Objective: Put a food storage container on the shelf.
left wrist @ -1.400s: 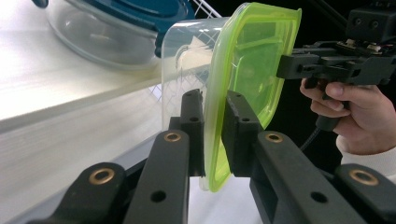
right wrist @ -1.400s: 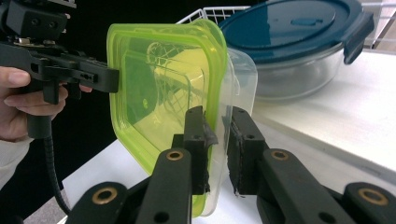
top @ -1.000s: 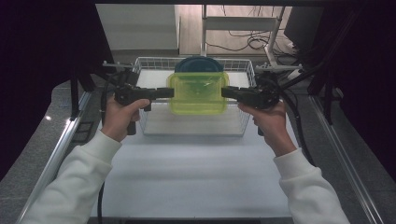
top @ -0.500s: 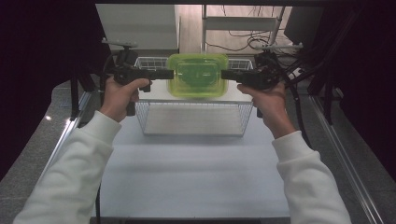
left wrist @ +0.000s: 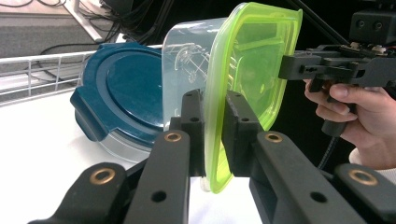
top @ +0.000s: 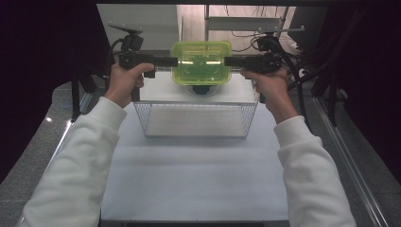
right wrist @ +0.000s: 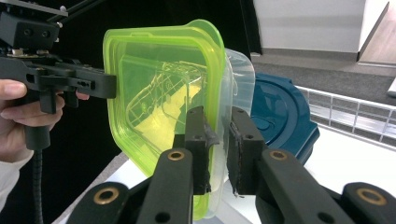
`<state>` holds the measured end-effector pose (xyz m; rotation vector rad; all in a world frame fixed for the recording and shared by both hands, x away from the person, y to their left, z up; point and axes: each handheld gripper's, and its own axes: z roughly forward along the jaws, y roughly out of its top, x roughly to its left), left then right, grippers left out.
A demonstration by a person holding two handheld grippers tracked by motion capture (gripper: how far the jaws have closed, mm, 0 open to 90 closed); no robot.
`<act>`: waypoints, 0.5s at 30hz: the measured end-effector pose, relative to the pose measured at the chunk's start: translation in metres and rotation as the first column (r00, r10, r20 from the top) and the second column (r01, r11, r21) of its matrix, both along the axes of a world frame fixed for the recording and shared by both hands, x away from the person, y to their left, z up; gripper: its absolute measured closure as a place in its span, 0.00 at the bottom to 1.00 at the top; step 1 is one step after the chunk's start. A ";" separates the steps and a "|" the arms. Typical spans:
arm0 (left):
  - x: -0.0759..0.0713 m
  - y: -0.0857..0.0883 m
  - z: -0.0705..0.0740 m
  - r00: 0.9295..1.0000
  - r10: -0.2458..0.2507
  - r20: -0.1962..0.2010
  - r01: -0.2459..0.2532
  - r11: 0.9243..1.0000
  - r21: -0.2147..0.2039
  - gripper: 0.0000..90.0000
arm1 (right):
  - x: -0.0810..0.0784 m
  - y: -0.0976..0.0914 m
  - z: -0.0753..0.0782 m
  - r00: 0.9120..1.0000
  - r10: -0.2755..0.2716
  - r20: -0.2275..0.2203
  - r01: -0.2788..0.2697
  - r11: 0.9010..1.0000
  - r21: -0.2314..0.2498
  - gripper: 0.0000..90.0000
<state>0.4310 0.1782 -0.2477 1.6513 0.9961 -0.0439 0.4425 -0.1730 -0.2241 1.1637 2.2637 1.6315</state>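
A: Left gripper (top: 173,61)?

B: I log its jaws clamped on the rim of the green-lidded container (top: 201,62), upper centre of the high view.

A: Right gripper (top: 229,61)?

B: Pinched shut on the opposite rim; container held clear above the wire basket (top: 196,119). Blue-lidded container (left wrist: 119,93) sits behind it on the white table (top: 198,175).

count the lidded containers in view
2. The green-lidded container is held up between both hand-held grippers, beyond the wire basket. The blue-lidded container sits on the table behind it. None seem hidden.
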 end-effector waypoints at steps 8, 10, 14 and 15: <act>0.015 0.000 -0.008 0.998 0.016 -0.058 -0.017 1.000 -0.016 0.90 | 0.018 0.001 -0.006 0.998 -0.014 -0.063 0.015 1.000 0.013 0.87; 0.019 0.001 -0.011 0.997 0.016 -0.073 -0.018 1.000 -0.020 0.89 | 0.022 0.002 -0.007 0.997 -0.018 -0.079 0.019 1.000 0.009 0.87; 0.027 0.001 -0.015 0.995 0.017 -0.098 -0.020 0.999 -0.033 0.90 | 0.030 0.003 -0.011 0.994 -0.026 -0.107 0.027 1.000 0.003 0.87; 0.028 0.002 -0.016 0.995 0.014 -0.103 -0.018 0.999 -0.036 0.89 | 0.032 0.003 -0.012 0.993 -0.029 -0.118 0.030 1.000 0.006 0.87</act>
